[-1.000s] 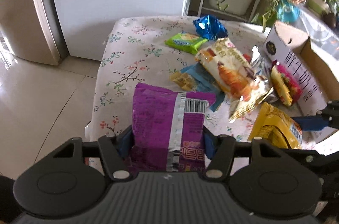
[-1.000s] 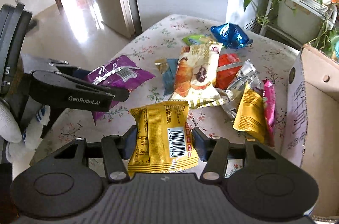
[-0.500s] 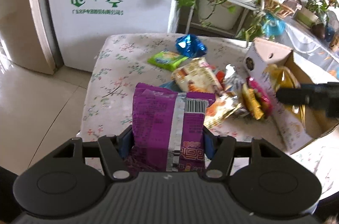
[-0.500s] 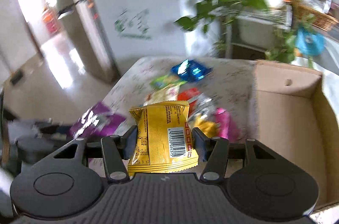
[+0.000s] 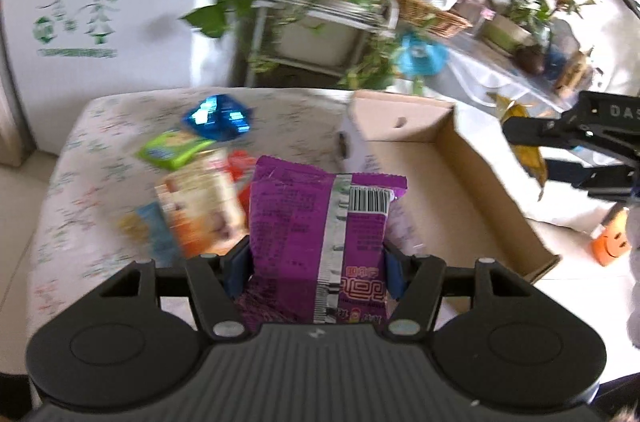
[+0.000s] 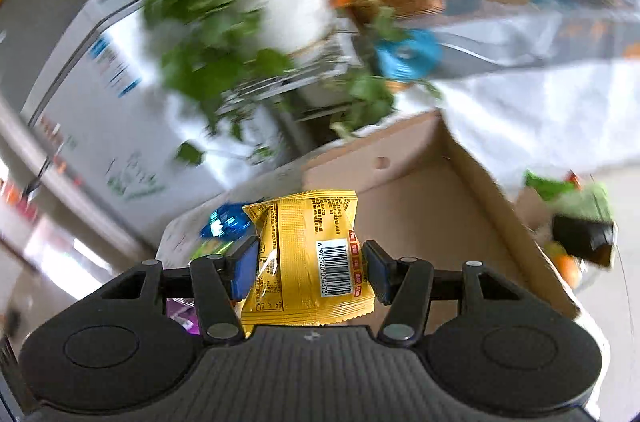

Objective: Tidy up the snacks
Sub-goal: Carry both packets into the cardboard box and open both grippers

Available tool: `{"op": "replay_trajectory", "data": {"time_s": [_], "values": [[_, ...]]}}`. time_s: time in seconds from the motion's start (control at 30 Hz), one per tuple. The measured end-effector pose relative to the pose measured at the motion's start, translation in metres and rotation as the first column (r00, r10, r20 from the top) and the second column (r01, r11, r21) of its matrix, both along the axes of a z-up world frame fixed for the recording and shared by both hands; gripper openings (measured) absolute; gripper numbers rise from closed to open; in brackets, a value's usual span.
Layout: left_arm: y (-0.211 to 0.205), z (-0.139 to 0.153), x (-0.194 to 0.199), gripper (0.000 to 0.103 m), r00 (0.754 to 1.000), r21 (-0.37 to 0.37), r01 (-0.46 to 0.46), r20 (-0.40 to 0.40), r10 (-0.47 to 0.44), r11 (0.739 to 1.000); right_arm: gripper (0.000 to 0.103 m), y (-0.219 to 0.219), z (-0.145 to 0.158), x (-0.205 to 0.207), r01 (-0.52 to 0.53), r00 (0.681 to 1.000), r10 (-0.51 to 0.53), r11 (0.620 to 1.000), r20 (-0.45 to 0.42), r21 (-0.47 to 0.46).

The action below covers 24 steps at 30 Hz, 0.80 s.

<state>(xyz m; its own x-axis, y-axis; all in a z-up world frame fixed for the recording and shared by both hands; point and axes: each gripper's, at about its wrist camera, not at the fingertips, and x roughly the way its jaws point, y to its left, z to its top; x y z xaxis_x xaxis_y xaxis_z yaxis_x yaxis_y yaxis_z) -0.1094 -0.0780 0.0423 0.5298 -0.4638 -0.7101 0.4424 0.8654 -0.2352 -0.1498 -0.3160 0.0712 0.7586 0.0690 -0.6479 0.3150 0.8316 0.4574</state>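
Open cardboard box (image 5: pixel 460 190) on the flowered table (image 5: pixel 92 182), loose packets beside it. Left gripper (image 5: pixel 316 262) clamped on purple snack bag (image 5: pixel 320 222), upright between its pads, near the box. Right gripper (image 6: pixel 308 268) pinches yellow snack packet (image 6: pixel 308 254) over the box interior.

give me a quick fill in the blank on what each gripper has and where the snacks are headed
The left gripper is shut on a ____ snack packet with a barcode.
The right gripper is shut on a ____ snack packet.
The open container beside the loose snacks is a ____ box, and no packet shows inside it yet.
The shiny crumpled packet near the table's far edge is ____.

Missing words: purple; yellow; cardboard; blue
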Motion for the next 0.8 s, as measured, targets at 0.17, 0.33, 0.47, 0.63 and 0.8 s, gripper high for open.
{"op": "replay_trajectory", "data": {"time_s": [0.17,0.33,0.47,0.63,0.8], "values": [[-0.042,0.002,0.002,0.063,0.999,-0.023,0.048,-0.007,-0.049,0.999,0.062,-0.022,-0.009,-0.005,0.131,0.991,-0.129,0.989,-0.039,0.067],[-0.079,-0.001,0.004,0.063,0.996,-0.024,0.086,-0.015,-0.087,0.996,0.062,-0.036,-0.016,-0.006,0.198,0.980,-0.191,0.971,-0.061,0.138],[-0.104,-0.009,0.005,0.063,0.993,-0.001,0.117,-0.027,-0.117,0.993,0.062,-0.042,-0.015,-0.008,0.257,0.965,-0.250,0.960,-0.076,0.108],[-0.127,-0.017,0.005,0.063,0.989,0.032,0.147,-0.034,-0.146,0.989,0.063,-0.049,-0.018,-0.010,0.301,0.952,-0.292,0.947,-0.091,0.114],[-0.139,-0.016,0.006,0.073,0.988,0.072,0.157,-0.012,-0.156,0.985,0.068,-0.053,-0.022,-0.009,0.341,0.938,-0.327,0.931,-0.117,0.127]]}}
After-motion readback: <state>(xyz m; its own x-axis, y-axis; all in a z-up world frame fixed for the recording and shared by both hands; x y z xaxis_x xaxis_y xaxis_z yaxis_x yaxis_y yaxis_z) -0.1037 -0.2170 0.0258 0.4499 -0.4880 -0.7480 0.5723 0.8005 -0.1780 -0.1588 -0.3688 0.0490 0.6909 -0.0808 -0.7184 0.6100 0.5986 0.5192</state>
